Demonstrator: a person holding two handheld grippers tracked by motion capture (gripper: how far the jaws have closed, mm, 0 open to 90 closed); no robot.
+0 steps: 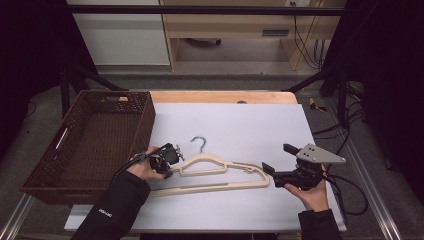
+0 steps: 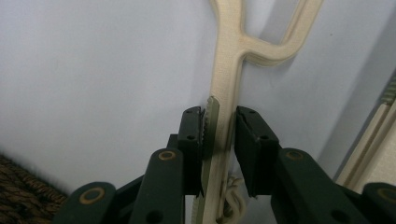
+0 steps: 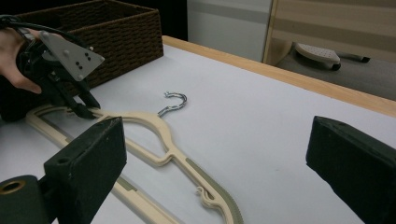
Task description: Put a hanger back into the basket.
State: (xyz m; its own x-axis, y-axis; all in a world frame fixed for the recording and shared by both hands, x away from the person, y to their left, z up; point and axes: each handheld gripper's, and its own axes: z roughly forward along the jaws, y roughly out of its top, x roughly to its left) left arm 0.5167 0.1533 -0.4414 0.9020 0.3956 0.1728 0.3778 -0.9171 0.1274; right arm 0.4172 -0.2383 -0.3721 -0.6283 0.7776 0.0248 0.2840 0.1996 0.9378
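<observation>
Desk (image 1: 235, 125) has a pale sheet over it, wood edge showing at the far side. Brown wicker basket (image 1: 95, 142) sits at the left end of the desk, its near right corner just beside the left hand. Cream hanger (image 1: 220, 172) lies flat on the sheet near the middle of the desk, to the right of the basket, long bar toward the person, metal hook (image 1: 200, 143) pointing away. Looks like 2 hangers stacked, edges doubled in the left gripper view, can't tell for sure. Left gripper (image 1: 167, 157) is at the hanger's left shoulder; in the left gripper view its jaws are closed onto the hanger arm (image 2: 224, 126), both pads against the arm, including the serrated non-slip strip on one side. Right gripper (image 1: 272, 160) is held just beside the hanger's right end, jaws wide apart with nothing between them; in the right gripper view the hanger (image 3: 187, 163) lies on the sheet ahead of and between the 2 spread jaws, not touched. Hanger is flat on the desk, not lifted.
</observation>
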